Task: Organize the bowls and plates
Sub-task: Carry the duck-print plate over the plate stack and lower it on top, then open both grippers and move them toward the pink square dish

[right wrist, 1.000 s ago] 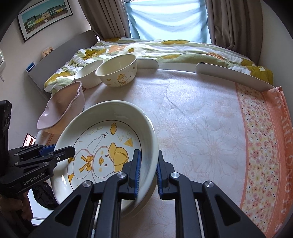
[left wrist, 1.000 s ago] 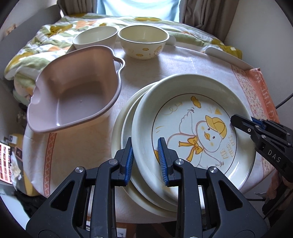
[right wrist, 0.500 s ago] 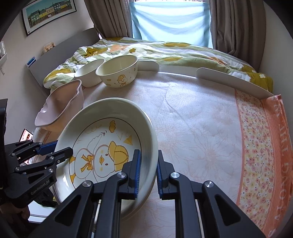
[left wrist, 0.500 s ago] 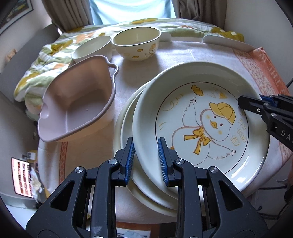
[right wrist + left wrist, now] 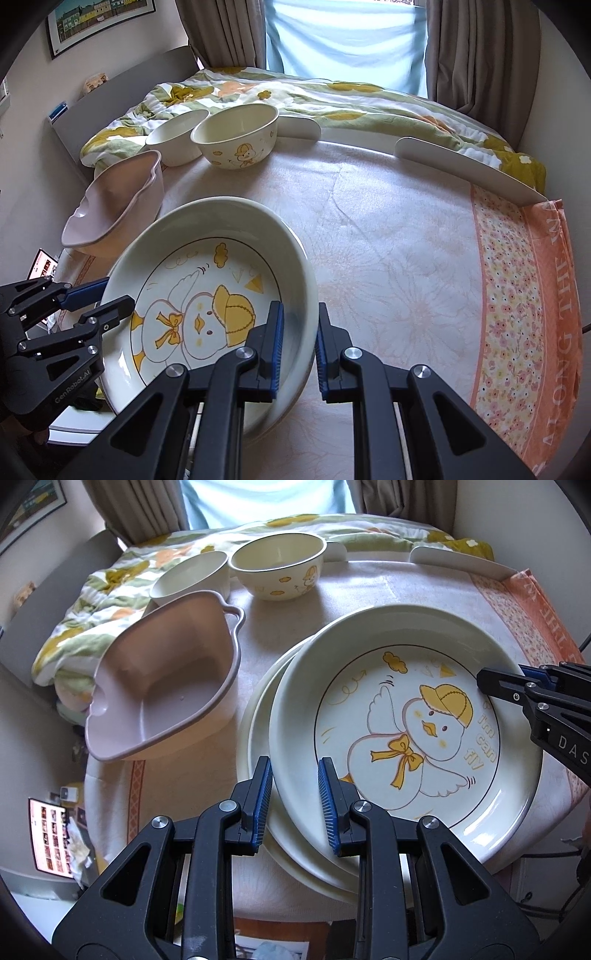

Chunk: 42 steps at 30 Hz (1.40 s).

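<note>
Two grippers straddle the duck plate (image 5: pixel 406 738), one at each side of its rim.

Left gripper (image 5: pixel 295 797) and right gripper (image 5: pixel 298 347) grasp the cream, yellow-capped plate atop plain plates (image 5: pixel 258 738); beyond sit a pink basin (image 5: pixel 162 686) and two bowls (image 5: pixel 280 568).

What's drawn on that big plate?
A white duck in yellow cap and bow; clearest in the left wrist view.

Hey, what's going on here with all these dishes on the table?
A person is sorting dishes with two handheld tongs. The left tongs and right tongs each straddle the rim of the duck plate on opposite sides, blue pads close to the rim; whether they are clamped is unclear. The plate sits over plain plates. A pink basin, a duck bowl and a plain bowl stand behind on the tablecloth.
</note>
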Tool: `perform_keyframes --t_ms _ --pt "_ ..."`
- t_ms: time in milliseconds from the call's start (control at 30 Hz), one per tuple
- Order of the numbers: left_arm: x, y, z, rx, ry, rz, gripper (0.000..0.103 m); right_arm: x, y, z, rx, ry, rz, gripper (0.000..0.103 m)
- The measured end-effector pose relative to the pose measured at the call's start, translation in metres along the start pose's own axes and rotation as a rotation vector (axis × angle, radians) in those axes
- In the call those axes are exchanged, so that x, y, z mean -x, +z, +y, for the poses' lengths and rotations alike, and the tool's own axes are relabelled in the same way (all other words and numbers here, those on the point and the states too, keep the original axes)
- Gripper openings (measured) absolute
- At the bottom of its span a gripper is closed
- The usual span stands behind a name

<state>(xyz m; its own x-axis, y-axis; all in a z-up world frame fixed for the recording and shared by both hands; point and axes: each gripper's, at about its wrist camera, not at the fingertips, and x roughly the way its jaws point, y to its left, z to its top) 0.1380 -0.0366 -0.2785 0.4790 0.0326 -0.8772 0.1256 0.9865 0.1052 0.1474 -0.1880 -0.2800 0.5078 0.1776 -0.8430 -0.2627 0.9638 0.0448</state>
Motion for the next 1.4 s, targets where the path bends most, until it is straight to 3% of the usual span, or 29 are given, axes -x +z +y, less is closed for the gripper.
perform_keyframes --t_ms 867,1100,1400 --pt "0.006 0.002 0.011 -0.006 -0.036 0.003 0.023 -0.001 0.0 0.009 0.013 -0.065 0.006 0.014" --pt "0.009 0.006 -0.004 -0.097 0.083 -0.033 0.023 -0.001 0.0 0.01 0.017 -0.076 0.01 0.014" --pt "0.011 0.009 0.001 -0.085 0.061 -0.033 0.023 -0.002 0.0 0.011 0.017 -0.07 0.018 0.014"
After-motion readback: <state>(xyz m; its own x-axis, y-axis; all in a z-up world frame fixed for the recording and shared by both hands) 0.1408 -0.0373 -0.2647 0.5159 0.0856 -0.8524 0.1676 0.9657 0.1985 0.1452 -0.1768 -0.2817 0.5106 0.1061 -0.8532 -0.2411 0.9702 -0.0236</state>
